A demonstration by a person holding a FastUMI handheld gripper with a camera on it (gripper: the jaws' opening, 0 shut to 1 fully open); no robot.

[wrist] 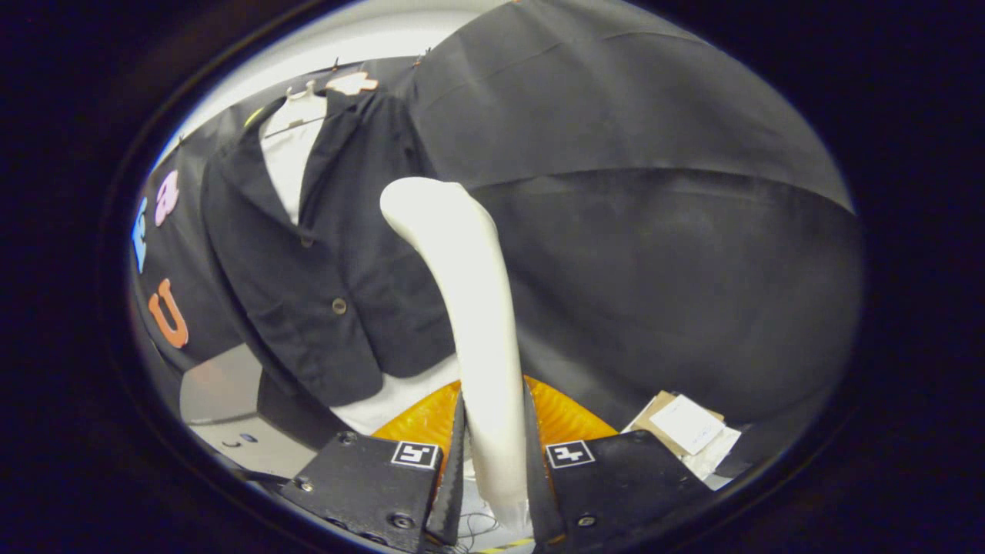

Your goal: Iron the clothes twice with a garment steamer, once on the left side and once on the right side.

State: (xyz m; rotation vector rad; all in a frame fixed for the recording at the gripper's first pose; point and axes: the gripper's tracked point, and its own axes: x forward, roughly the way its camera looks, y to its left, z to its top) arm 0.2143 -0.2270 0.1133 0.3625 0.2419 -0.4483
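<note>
Steamer (469, 308) is a smooth white curved wand, w/ its lower handle clamped between the two fingers of the gripper (492, 477); both fingers press on its sides, so the grip is closed on it. From there it rises straight ahead & bends over at the top toward the left, its rounded head ending right at the jacket (331, 254), near the front edge above the lower button. Can't tell if the head touches the cloth. Jacket is dark, two buttons visible, hung on a white hanger (304, 92) ahead-left of the fingers over a white shirt (291, 158), which shows at the open collar & again below the hem. Steamer's face is turned away, so nozzle is hidden; its bottom end is cut off below the fingers. An orange ribbed thing (419, 419) sits just behind the fingers, mostly covered by them, hard to identify. Beyond the right finger lie papers (685, 427) on cardboard. Gripper points level at the jacket, slightly right of it.
</note>
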